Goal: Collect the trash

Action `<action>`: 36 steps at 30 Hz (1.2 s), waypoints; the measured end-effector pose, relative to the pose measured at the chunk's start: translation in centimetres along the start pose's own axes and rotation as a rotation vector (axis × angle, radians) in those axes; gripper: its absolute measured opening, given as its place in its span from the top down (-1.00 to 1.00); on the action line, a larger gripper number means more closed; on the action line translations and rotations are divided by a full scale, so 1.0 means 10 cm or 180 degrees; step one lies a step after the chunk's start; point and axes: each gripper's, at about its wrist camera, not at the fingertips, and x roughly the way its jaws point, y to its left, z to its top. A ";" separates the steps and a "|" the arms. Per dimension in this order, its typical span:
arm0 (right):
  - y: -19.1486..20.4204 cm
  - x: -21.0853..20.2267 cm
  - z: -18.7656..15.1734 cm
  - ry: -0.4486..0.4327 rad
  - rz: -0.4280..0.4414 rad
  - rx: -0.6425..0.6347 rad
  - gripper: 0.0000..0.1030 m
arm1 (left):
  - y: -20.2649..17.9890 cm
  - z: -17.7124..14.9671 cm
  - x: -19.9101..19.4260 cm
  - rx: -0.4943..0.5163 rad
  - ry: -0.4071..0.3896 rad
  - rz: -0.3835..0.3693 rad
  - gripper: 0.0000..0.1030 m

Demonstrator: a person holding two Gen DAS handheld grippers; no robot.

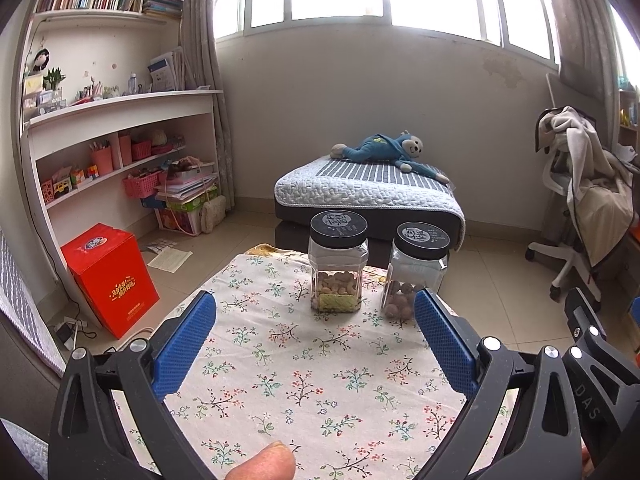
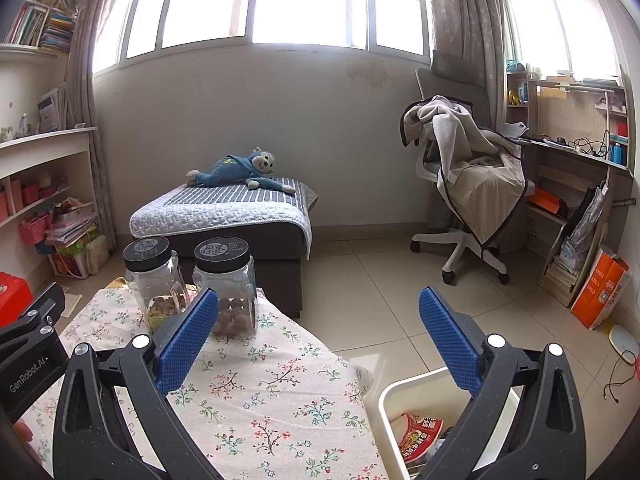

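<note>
We are holding both grippers above the floral tablecloth (image 1: 320,380), which serves as the landmark here. The left gripper (image 1: 316,312) is hovering over the cloth with its blue pads spread wide and nothing between them. The right gripper (image 2: 320,308) is likewise standing apart and empty, straddling the cloth's right edge.

We are finding no loose trash on the cloth in either view. The collected trash is lying in the white bin (image 2: 404,392), just off the cloth's right edge and below it, where a red snack wrapper (image 2: 420,436) is showing on top. We are judging that the collecting step is at or near its end; the frames do not settle whether more trash lies out of view.

Two clear jars are standing at the far end of the cloth: the left jar (image 1: 338,276) holding pale nuts, and the right jar (image 1: 416,276) holding darker round nuts, just beside it. Both are capped and appear to be stock, not trash.

The next move, as we judge it, calls for scanning the cloth and the floor beside it, keeping clear of the jars.

Legible writing:
- "GenRobot.AI" on the left gripper's body, seen in the right wrist view.
- "DAS" on the neighbouring gripper's body, seen in the left wrist view.
- Black jar lids bearing a printed emblem and small text, too fine to read.
- The red box (image 1: 110,280) left of the cloth carrying yellow characters, not legible.
</note>
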 end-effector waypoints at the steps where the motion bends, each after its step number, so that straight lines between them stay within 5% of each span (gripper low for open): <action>1: 0.00 0.00 0.00 0.0000 0.0000 -0.0002 -0.87 | 0.00 0.00 0.00 -0.0003 0.0004 0.0000 -0.87; 36: 0.00 0.01 0.00 -0.0001 0.0004 -0.0008 -0.87 | 0.02 -0.05 0.07 -0.0029 0.0078 0.0006 -0.87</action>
